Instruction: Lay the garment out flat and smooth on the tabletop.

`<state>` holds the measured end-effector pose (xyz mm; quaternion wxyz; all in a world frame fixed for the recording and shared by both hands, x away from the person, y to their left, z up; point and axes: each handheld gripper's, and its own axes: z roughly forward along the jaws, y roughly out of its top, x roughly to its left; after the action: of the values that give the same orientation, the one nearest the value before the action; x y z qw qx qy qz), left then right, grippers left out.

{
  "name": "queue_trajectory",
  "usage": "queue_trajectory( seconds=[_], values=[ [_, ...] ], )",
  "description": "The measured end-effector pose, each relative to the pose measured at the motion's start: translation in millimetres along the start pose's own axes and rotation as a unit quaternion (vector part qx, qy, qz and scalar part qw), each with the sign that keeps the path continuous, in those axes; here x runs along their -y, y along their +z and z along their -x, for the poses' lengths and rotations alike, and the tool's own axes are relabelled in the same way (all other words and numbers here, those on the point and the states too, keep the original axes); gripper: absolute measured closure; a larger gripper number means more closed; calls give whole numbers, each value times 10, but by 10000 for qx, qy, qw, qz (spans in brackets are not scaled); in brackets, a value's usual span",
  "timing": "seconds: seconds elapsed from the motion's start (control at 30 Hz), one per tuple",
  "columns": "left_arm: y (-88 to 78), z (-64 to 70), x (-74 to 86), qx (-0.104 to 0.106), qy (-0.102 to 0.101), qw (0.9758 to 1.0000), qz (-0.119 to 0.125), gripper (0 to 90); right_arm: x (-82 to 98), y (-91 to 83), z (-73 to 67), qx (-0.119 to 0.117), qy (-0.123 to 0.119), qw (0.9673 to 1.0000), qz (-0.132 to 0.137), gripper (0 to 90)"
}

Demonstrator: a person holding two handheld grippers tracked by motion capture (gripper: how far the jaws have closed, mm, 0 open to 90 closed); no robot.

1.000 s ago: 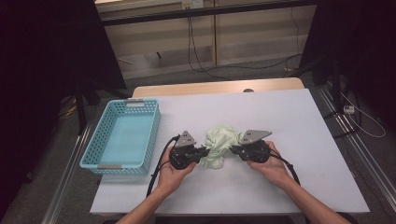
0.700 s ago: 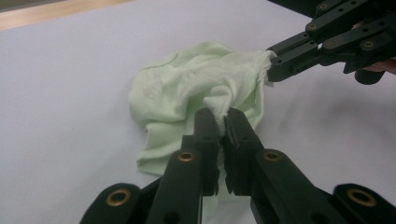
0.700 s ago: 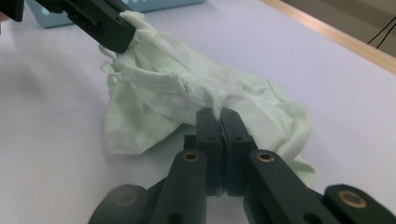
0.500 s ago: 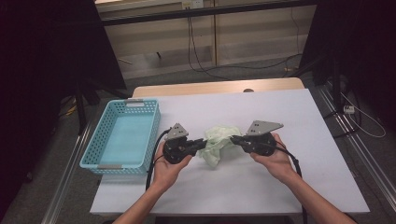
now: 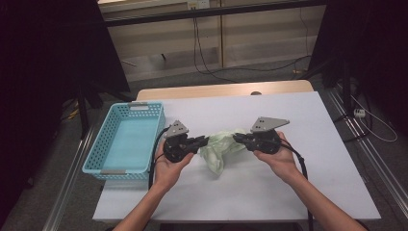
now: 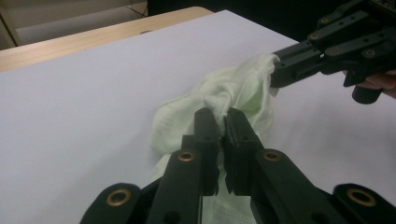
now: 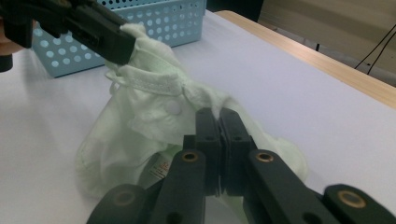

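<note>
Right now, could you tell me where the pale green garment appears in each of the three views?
High view: pale green garment at table centre, between both grippers.
Left gripper view: centre, above the shut jaws.
Right gripper view: centre-left.
Shared landmark: the white table beneath it.

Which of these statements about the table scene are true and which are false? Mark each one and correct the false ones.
1. Both tools grip the pale green garment. True: the left tool and the right tool are each shut on its fabric.
2. The garment lies inside the blue basket. False: it hangs between the tools over the white table, beside the basket.
3. The basket stands on the person's left side of the table. True.
4. The garment is spread flat. False: it is bunched and crumpled.
5. A round snap button sits on the garment. True, in the right gripper view.
</note>
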<state>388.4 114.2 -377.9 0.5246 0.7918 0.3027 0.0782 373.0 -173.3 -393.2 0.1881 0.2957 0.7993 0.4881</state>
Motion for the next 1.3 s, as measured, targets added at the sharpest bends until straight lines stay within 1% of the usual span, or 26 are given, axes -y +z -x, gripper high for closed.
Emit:
queue_trajectory(
  seconds=[0.03,0.1,0.17,0.23,0.3,0.37,0.4,0.47,0.57,0.63,0.67,0.77,0.8,0.83,0.9,0.97,1.0,1.03,1.07,1.1,1.13,1.17,1.2,1.23,1.3],
  values=[
    [-37,8,-34,53,-32,10000,56,851,-24,-9,-10,13,-48,10000,35,889],
    [-109,47,-107,144,36,9997,178,851,-105,-71,-18,-34,-7,9998,192,890],
    [-173,83,-167,184,85,9994,267,851,-205,-168,-36,-33,-46,9992,386,890],
    [-207,117,-202,273,82,9989,366,850,-293,-273,-56,-48,-56,9983,573,890],
    [-223,146,-218,339,128,9985,410,850,-350,-357,-87,9,-136,9977,661,890],
    [-214,143,-214,292,166,9987,376,849,-361,-392,-110,30,-204,9973,701,890],
    [-201,125,-208,281,162,9989,339,849,-354,-386,-115,56,-229,9975,659,890],
    [-170,77,-175,177,108,9993,309,849,-314,-338,-100,65,-197,9981,579,889],
    [-103,-11,-90,43,1,9999,141,850,-225,-214,-61,71,-138,9991,401,889],
    [-53,-67,-31,-68,-20,10000,-10,850,-158,-115,-39,106,-106,9995,265,895],
    [-27,-102,1,-86,-35,9999,-73,850,-125,-65,-30,120,-103,9997,181,895],
    [64,-169,109,-130,-166,9992,-326,850,-22,79,4,105,-20,9999,-24,894],
    [95,-177,141,-142,-178,9987,-449,850,7,118,12,134,-24,9999,-106,892],
    [119,-184,171,-170,-131,9985,-501,849,29,149,20,146,-8,9998,-164,893],
    [168,-187,216,-195,-149,9978,-610,841,57,188,37,139,-7,9996,-247,893],
    [199,-180,232,-231,-168,9973,-675,783,77,220,49,110,22,9995,-290,896],
    [203,-167,227,-273,-123,9972,-680,721,84,232,50,101,38,9995,-307,896],
    [198,-153,216,-306,-13,9976,-625,650,89,240,51,103,57,9994,-324,896],
    [188,-135,205,-301,40,9980,-563,613,91,246,54,98,57,9994,-334,897],
    [175,-127,195,-288,34,9984,-490,583,90,249,54,108,59,9994,-332,896],
    [166,-126,189,-235,-38,9990,-382,542,87,248,55,125,71,9994,-318,896],
    [159,-127,178,-232,-40,9992,-336,505,83,247,57,127,66,9995,-296,896],
    [160,-120,166,-289,28,9991,-299,483,78,245,59,128,49,9995,-283,896],
    [168,-112,155,-298,81,9991,-279,454,74,241,59,112,56,9996,-267,896],
    [203,-111,143,-216,142,9992,-307,412,68,237,56,70,65,9997,-244,895]
  ],
)
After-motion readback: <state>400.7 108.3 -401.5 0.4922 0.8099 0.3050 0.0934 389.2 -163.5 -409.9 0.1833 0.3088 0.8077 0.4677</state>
